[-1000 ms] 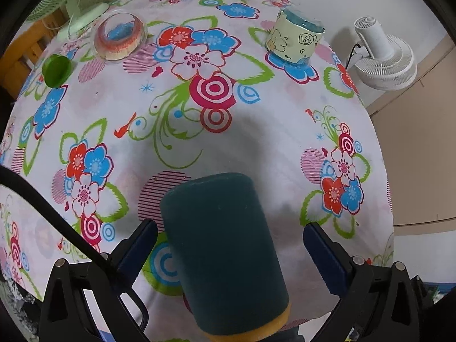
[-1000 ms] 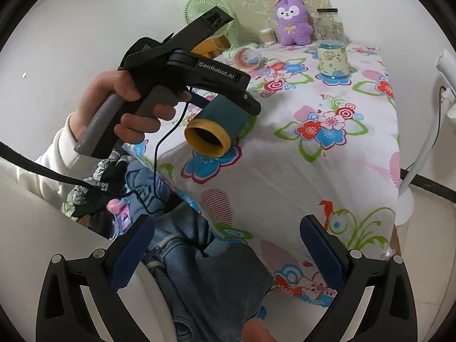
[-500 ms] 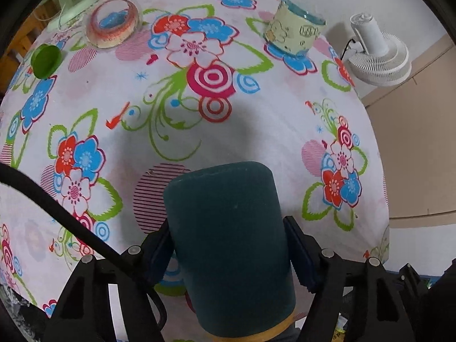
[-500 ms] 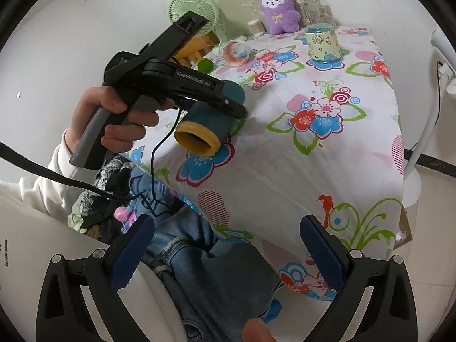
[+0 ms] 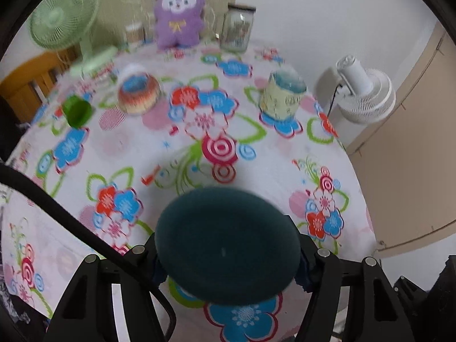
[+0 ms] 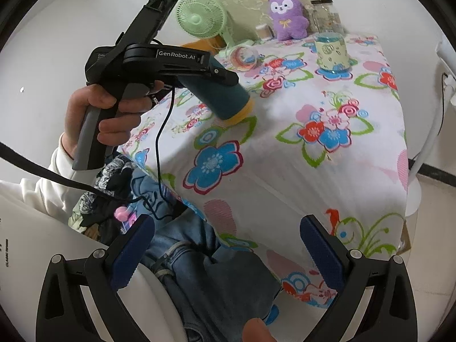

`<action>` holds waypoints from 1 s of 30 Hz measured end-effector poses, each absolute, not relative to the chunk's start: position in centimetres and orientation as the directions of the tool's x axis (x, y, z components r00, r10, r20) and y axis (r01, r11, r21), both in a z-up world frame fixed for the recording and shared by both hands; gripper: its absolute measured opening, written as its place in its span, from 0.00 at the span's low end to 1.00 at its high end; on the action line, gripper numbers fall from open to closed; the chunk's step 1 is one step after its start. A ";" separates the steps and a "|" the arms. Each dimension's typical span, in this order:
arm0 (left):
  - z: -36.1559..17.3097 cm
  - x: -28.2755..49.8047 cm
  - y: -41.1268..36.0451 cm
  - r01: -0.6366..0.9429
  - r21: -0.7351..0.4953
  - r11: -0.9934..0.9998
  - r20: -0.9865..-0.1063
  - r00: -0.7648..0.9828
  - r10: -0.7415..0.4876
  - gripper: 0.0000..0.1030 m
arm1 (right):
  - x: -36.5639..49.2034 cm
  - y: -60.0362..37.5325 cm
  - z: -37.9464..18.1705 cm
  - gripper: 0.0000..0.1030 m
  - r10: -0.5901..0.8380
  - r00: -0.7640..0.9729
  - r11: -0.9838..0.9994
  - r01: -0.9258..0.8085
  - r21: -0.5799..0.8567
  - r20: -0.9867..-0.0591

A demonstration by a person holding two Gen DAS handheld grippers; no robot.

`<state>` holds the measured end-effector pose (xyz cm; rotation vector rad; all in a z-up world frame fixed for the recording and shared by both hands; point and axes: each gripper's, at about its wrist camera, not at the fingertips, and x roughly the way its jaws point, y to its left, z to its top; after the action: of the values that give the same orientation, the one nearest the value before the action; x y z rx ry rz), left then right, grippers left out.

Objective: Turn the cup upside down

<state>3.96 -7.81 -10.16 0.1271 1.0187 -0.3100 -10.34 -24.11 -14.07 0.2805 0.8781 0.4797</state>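
I'm clamping the teal cup [image 5: 228, 245] in my left gripper [image 5: 228, 259], tilting rim-down above the floral tablecloth [image 6: 327, 176]'s bare near edge; my right gripper [image 6: 228, 250] is gaping open.

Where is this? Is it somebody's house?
Probably a room in a home. A flowery tablecloth covers the table, a purple plush toy sits at its far end beside a small green desk fan, and a white floor fan stands by the wall.
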 end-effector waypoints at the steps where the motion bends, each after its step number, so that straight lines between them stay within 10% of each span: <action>1: -9.9 3.9 -8.0 0.310 -0.028 0.950 -0.843 0.504 -0.189 0.67 | -10.2 -23.9 -13.9 1.00 0.507 0.544 0.861 -0.292 0.416 -0.668; 30: -10.6 3.1 -7.0 0.275 0.024 0.961 -0.812 0.566 -0.141 0.67 | -8.0 -21.5 -12.2 1.00 0.481 0.643 0.877 -0.367 0.311 -0.596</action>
<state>3.12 -7.05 -10.58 0.1541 0.9383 -0.2455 -7.99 -21.48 -12.19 0.1678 0.7262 0.4851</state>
